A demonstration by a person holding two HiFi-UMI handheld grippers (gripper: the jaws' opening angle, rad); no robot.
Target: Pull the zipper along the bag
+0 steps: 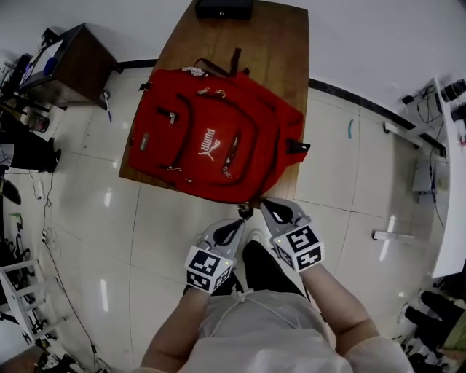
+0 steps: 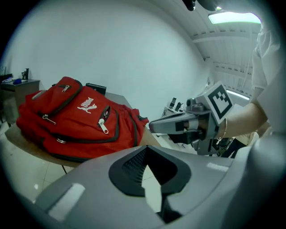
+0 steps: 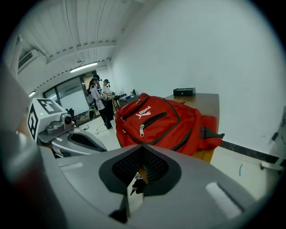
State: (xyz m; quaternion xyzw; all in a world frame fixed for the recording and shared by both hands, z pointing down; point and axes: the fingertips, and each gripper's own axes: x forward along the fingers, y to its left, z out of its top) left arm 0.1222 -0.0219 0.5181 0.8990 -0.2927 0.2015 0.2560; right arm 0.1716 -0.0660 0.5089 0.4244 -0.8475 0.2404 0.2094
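Observation:
A red backpack (image 1: pixel 211 142) lies flat on a wooden table (image 1: pixel 269 44), front side up, with several dark-edged zipped pockets. A silver zipper pull (image 2: pixel 103 126) hangs on its front pocket, the same zipper pull (image 3: pixel 141 130) showing from the other side. Both grippers hover off the table's near edge, short of the bag and touching nothing. My left gripper (image 1: pixel 240 221) is shut and empty. My right gripper (image 1: pixel 265 204) sits just right of it, jaws together with nothing between them. Each shows in the other's view: right gripper (image 2: pixel 154 125), left gripper (image 3: pixel 85 143).
A small black box (image 1: pixel 224 9) sits at the table's far end. A dark cabinet (image 1: pixel 69 62) stands left of the table, white equipment (image 1: pixel 437 109) at the right. People (image 3: pixel 100 96) stand far back in the room. Tiled floor surrounds the table.

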